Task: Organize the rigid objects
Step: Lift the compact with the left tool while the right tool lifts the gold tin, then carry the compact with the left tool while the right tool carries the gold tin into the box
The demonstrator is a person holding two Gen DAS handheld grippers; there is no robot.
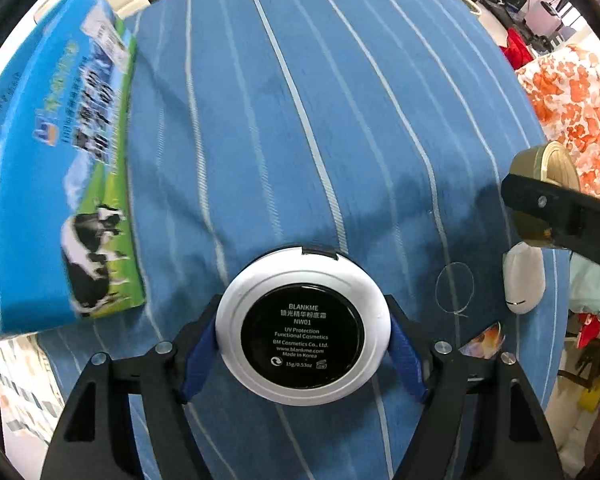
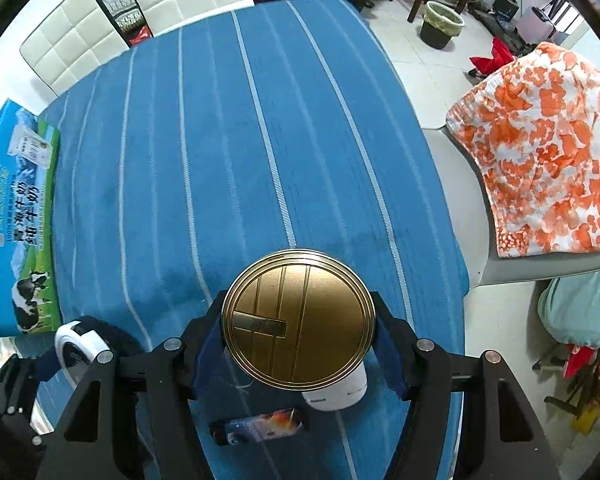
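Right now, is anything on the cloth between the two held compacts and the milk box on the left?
Nothing visible. The striped blue tablecloth lies bare between the white compact, the gold compact and the milk box.

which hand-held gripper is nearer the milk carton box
Left. The left hand-held gripper holds its compact beside the milk box; the right hand-held gripper is farther off across the cloth.

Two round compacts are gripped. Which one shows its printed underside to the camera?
The white compact in the left gripper: its black base label with printed text faces the camera. The gold compact in the right gripper shows a grooved lid, no print.
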